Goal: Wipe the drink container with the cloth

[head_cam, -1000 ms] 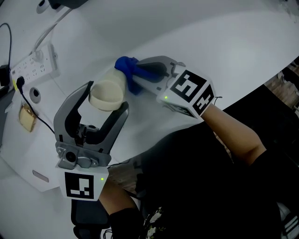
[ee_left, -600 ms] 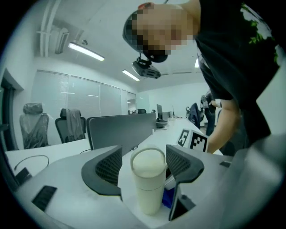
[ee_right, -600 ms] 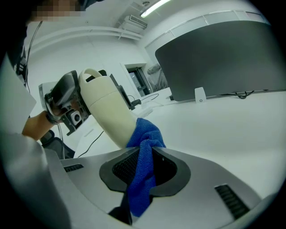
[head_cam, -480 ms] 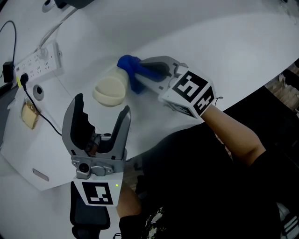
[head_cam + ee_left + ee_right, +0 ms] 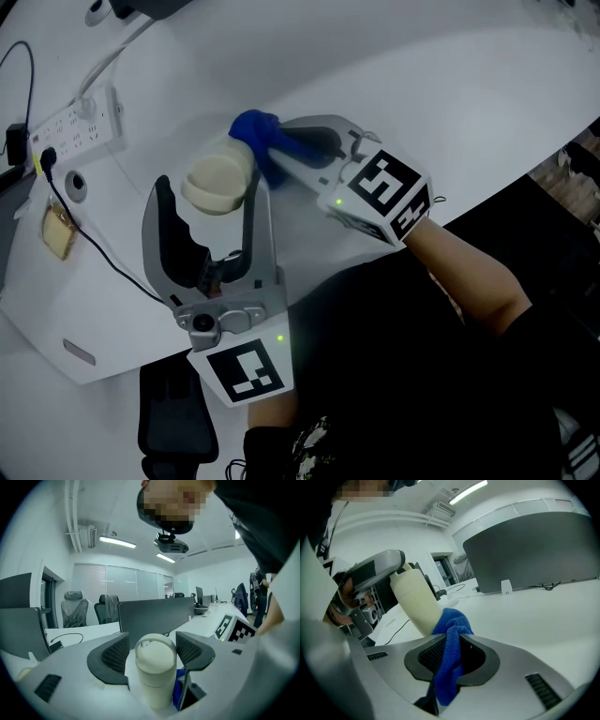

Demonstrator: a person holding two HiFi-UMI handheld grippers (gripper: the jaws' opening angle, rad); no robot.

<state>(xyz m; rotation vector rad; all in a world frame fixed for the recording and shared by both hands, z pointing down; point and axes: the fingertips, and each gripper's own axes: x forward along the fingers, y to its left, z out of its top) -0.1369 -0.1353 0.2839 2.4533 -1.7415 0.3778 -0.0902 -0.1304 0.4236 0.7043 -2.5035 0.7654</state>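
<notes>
Head view: 1 cream cylindrical drink container stands upright on the white bench, between the 2 jaws of the left hand-held gripper. 1 blue woven cloth touches its far side, carried by the right hand-held gripper. 1 white power strip lies well apart.

Left gripper view: the jaws have just been opening and stand wide, clear of the container, which is matte with a domed lid and loop handle.

Right gripper view: the jaws are clamped on the bunched cloth, which is pressed against the container's side.
</notes>
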